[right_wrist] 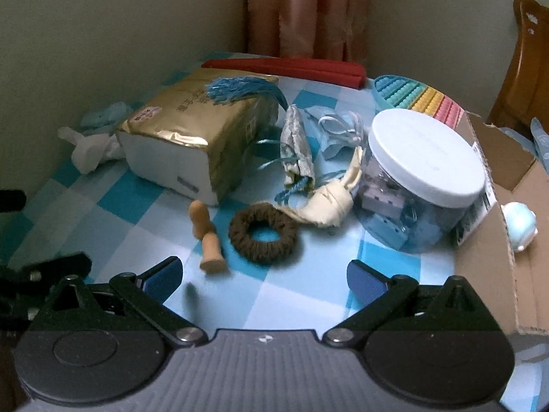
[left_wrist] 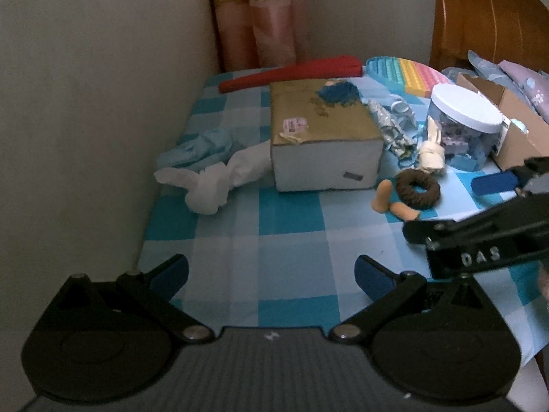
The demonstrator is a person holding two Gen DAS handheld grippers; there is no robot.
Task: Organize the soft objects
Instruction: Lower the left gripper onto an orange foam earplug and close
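Observation:
A brown fuzzy scrunchie (right_wrist: 263,233) lies on the blue checked cloth just ahead of my right gripper (right_wrist: 262,276), which is open and holds nothing. Beside the scrunchie lie two tan soft pieces (right_wrist: 206,237) and a cream knotted cloth toy (right_wrist: 331,202). My left gripper (left_wrist: 272,273) is open over bare cloth, with the scrunchie (left_wrist: 418,189) far to its right. White crumpled cloth (left_wrist: 212,182) and pale blue cloth (left_wrist: 199,147) lie by the wall. A blue tassel (right_wrist: 240,89) rests on the gold pack (right_wrist: 202,137). The right gripper's fingers (left_wrist: 494,183) show at the left wrist view's right edge.
A clear jar with a white lid (right_wrist: 422,171) stands right of the toy. An open cardboard box (right_wrist: 494,226) with a pale round object (right_wrist: 520,225) is at the far right. A red roll (right_wrist: 291,67), a rainbow pop mat (right_wrist: 422,98) and a wooden chair (right_wrist: 528,61) are behind.

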